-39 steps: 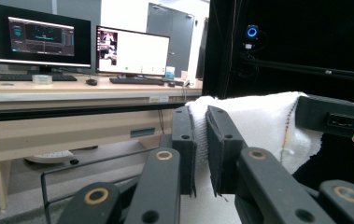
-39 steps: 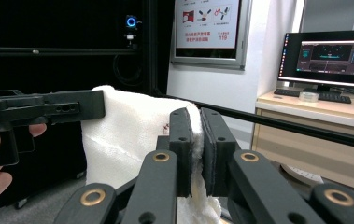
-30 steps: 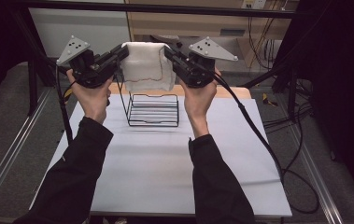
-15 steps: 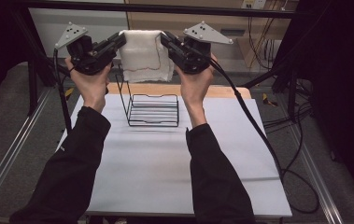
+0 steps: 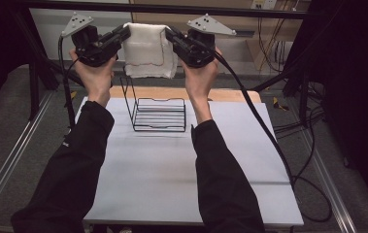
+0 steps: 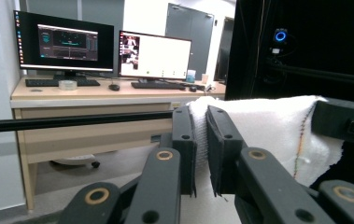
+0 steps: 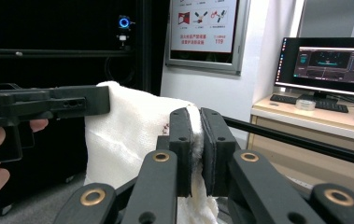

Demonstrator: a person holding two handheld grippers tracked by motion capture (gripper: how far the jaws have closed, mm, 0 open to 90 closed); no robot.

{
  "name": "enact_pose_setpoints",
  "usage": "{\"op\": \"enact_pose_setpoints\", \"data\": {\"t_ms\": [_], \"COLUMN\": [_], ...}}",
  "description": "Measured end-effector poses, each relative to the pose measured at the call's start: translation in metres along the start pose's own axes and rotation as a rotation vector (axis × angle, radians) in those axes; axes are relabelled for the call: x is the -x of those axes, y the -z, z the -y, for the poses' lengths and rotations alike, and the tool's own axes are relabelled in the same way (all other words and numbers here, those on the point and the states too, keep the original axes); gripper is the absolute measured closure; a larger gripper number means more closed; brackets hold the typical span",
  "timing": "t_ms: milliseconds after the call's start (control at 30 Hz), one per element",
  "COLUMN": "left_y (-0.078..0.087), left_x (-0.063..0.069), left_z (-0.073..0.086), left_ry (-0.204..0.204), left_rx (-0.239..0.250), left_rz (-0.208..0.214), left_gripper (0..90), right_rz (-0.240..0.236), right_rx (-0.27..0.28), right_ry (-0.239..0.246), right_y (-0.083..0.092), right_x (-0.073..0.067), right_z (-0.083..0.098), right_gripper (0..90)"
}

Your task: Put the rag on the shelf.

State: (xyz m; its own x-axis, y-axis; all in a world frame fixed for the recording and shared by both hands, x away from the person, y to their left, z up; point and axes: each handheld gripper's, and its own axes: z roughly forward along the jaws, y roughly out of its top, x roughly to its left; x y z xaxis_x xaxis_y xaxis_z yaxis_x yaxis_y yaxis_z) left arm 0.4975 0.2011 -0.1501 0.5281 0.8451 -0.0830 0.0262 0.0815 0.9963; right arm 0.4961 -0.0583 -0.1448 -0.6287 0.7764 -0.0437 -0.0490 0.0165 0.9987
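Both hand-held grippers were clamped shut on the white towel (image 5: 147,51), left hand-held gripper (image 5: 123,35) pinching its top left corner, right hand-held gripper (image 5: 169,34) the top right. Towel hung stretched btwn them, well above the wire rack (image 5: 159,114) on the counter (image 5: 172,170), w/ plenty of open counter in front.

Black sleeves (image 5: 75,165), black grippers, grey plates
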Motion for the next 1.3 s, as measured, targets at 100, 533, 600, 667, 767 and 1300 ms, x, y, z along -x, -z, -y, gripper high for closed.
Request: {"op": "enact_pose_setpoints", "data": {"t_ms": [100, 533, 600, 667, 767, 1300], "left_y": [-0.005, -0.02, -0.021, -0.023, -0.024, -0.026], "left_x": [-0.002, -0.016, -0.016, -0.018, -0.02, -0.025], "left_z": [-0.001, 0.009, 0.009, 0.01, 0.011, 0.03], "left_ry": [0.002, 0.009, 0.003, 0.003, 0.0, 0.001], "left_rx": [-0.002, -0.027, -0.028, -0.031, -0.042, -0.09], "left_rz": [-0.004, -0.006, -0.012, -0.014, -0.016, -0.002], "left_gripper": [81.8, 81.8, 81.8, 81.8, 81.9, 81.8], "right_rz": [0.004, 0.01, 0.008, 0.007, 0.007, 0.01], "right_rx": [-0.006, -0.034, -0.039, -0.039, -0.045, -0.098], "right_ry": [-0.006, -0.008, -0.013, -0.018, -0.018, -0.008], "right_y": [-0.005, -0.021, -0.023, -0.025, -0.027, -0.03], "right_x": [0.004, 0.012, 0.014, 0.014, 0.015, 0.014], "right_z": [-0.001, 0.006, 0.007, 0.008, 0.011, 0.03], "right_gripper": [84.0, 83.9, 83.9, 84.0, 84.0, 83.9]}}
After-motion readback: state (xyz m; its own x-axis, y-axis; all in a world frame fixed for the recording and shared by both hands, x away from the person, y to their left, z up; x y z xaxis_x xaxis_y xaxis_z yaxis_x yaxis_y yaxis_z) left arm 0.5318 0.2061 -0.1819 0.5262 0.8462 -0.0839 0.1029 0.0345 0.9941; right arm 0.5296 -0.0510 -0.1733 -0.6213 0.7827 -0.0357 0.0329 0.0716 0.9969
